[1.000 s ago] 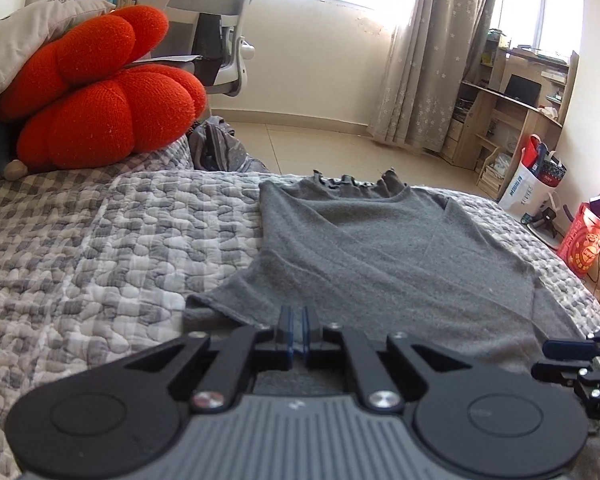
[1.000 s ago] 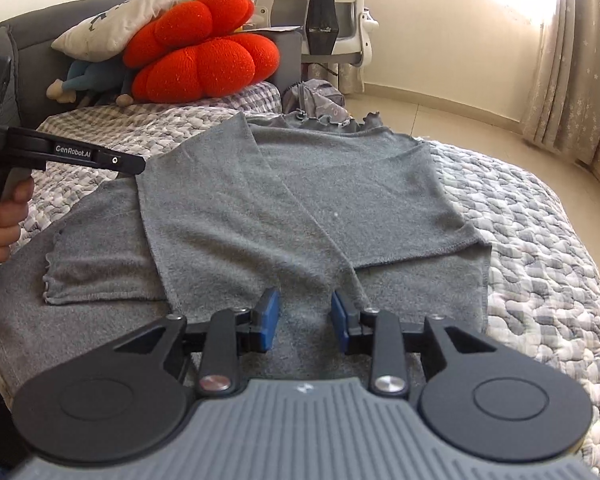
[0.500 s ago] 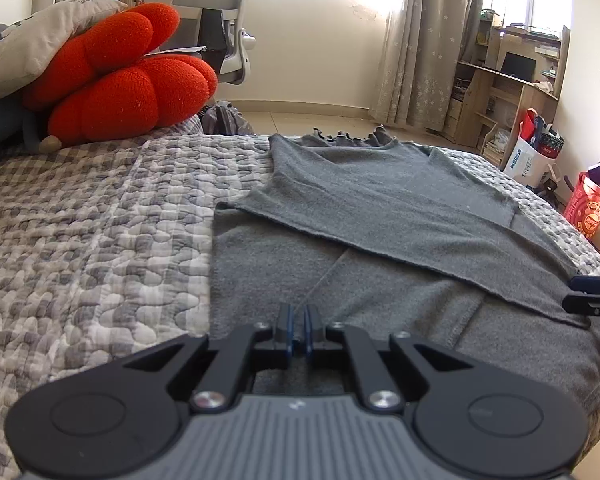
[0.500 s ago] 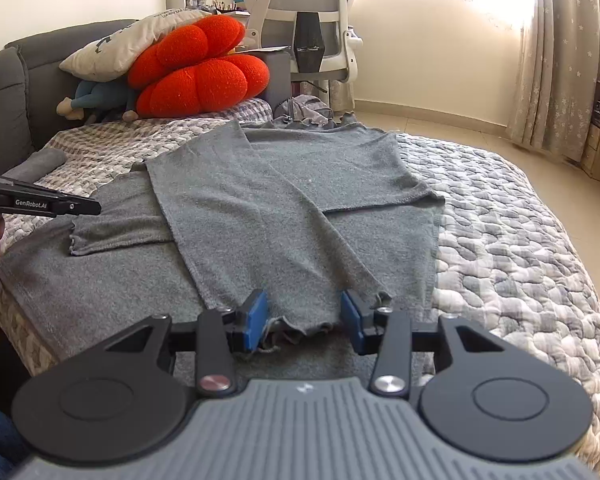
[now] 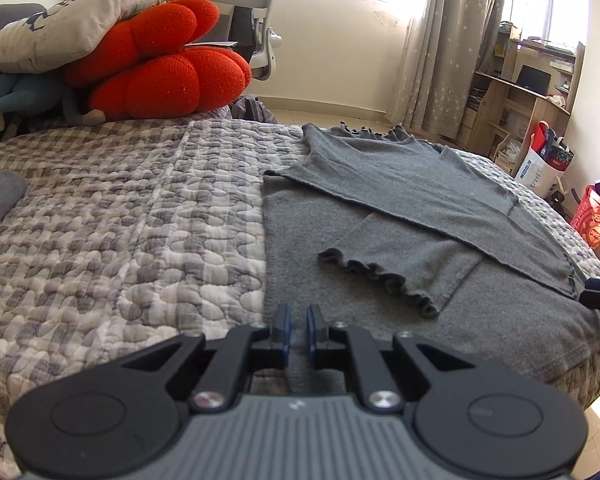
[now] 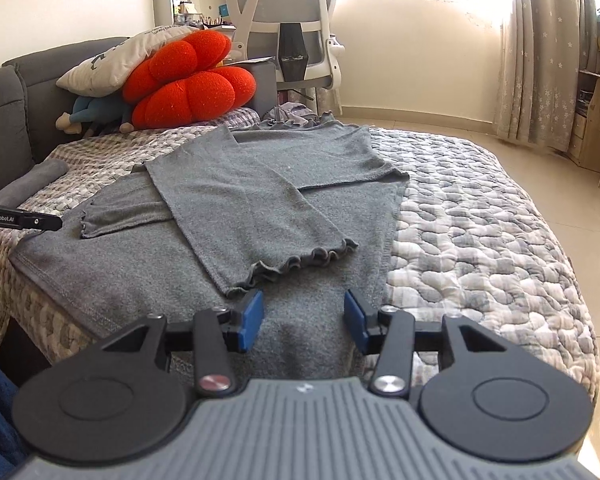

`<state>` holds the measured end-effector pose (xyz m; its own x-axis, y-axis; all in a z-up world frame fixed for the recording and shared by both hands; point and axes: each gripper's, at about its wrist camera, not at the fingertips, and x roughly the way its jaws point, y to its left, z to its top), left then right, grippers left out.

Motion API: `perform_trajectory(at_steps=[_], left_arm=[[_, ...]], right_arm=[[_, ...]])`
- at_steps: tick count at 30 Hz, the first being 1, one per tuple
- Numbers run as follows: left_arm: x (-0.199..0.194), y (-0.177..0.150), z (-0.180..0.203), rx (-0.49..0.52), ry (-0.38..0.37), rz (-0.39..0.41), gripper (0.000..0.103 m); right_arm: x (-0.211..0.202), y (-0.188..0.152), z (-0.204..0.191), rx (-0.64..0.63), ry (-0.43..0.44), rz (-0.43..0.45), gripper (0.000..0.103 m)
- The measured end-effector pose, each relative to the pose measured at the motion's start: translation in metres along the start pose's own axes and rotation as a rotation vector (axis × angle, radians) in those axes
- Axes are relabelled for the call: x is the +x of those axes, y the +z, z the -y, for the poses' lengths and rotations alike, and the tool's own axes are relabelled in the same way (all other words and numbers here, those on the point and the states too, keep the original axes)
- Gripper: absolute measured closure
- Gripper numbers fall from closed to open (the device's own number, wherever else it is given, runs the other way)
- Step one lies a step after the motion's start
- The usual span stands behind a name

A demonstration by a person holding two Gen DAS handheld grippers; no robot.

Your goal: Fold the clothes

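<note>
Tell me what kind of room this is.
Most likely a bedroom that doubles as a study: a quilted bed with pillows, an office chair, and a wooden desk by the curtained window.

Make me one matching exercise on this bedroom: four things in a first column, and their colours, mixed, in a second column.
Things:
1. flower-shaped cushion
2. long-sleeved top
3. office chair frame
4. desk

Colours:
a. plain grey
b. light wood
c. red
d. white

Pairs: 1-c, 2-a, 3-d, 4-b
</note>
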<state>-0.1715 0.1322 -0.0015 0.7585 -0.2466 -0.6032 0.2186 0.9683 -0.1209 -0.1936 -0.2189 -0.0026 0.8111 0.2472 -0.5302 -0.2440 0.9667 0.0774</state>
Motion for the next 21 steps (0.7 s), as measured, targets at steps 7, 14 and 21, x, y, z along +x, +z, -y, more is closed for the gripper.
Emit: perform_trajectory(at_steps=[7, 14, 21], left_arm=[[-0.024, -0.019, -0.02, -0.062, -0.02, -0.011, 0.093], [-0.043, -0.035, -0.026, -0.083, -0.034, -0.031, 0.093], [-0.054, -0.046, -0.03, -0.12, -0.037, -0.03, 0.093]], right_arm=[[-0.018, -0.012, -0.004, -0.038, -0.005, 0.007, 0.054], [-0.044, -0.036, 0.01, 0.001, -0.011, -0.05, 0.055], [-0.068, -0.051, 0.019, 0.081, -0.021, -0.032, 0.055]])
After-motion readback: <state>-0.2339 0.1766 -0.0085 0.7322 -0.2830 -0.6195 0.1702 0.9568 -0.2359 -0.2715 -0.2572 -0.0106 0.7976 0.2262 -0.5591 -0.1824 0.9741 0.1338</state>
